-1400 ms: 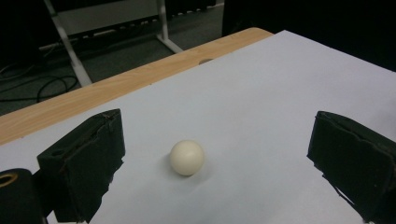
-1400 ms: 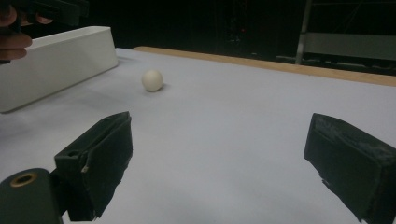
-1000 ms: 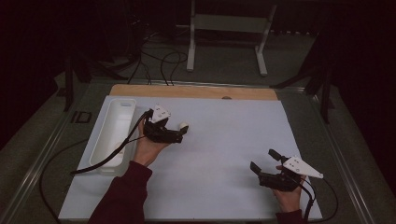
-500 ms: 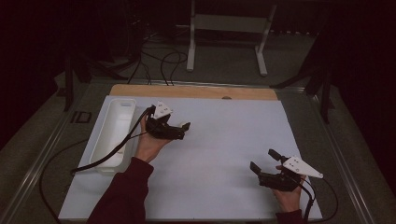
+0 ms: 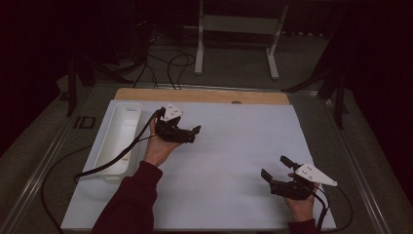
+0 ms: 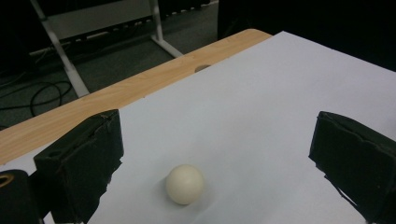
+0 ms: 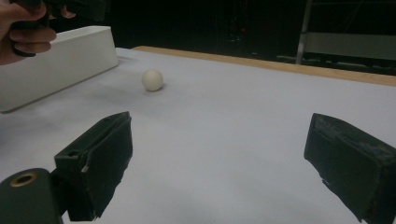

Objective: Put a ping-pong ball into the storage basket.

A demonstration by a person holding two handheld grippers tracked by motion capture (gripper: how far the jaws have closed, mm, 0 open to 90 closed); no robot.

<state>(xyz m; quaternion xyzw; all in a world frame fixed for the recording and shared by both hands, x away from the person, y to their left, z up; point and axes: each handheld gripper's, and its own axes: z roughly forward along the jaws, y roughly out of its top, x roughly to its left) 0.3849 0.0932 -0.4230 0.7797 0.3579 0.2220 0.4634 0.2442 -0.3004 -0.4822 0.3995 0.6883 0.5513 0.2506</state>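
Left tongs [image 6: 210,154] spread above ball [image 6: 185,184]; drop straight, centre it. Right tongs [image 7: 219,163] spread, idle at desk's 5 o'clock.

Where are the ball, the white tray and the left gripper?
ball [image 6: 185,184], left gripper view, middle of its surface
white tray [image 5: 127,110], high view, far rim
left gripper [image 5: 195,131], high view, midway between its fingertips

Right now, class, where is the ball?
The ball lies on the white sheet between the open left gripper's jaws; the right gripper view shows it beside the tray.
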